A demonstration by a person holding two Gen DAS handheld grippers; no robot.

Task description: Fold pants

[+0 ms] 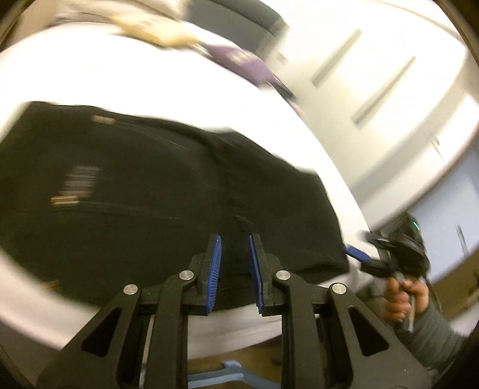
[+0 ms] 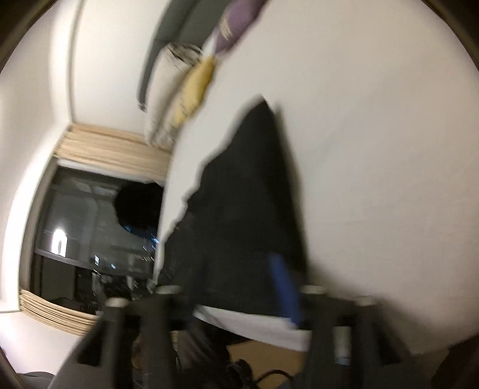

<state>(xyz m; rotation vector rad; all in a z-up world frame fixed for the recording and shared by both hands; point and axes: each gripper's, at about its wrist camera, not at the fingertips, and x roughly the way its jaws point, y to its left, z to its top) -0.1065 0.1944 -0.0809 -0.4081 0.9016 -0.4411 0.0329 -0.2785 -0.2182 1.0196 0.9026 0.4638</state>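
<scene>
Black pants [image 1: 149,191] lie flat on a white bed [image 1: 119,74], reaching to its near edge. My left gripper [image 1: 235,269] hovers over that near edge. Its blue pads [image 1: 214,269] stand a narrow gap apart and no cloth is visibly pinched between them. At the pants' right corner is my right gripper [image 1: 363,245], held by a hand in a grey sleeve. The right wrist view is blurred. There the pants [image 2: 245,194] stretch away in front of my right gripper [image 2: 239,284], whose jaws are wide apart, with one blue pad [image 2: 284,284] beside the cloth's edge.
A yellow pillow [image 2: 194,86] and a purple one [image 2: 236,18] lie at the far end of the bed. White wardrobe doors [image 1: 374,74] stand to the right. A dark window [image 2: 89,224] with beige curtains is beside the bed. Below the bed edge is wooden floor [image 1: 248,362].
</scene>
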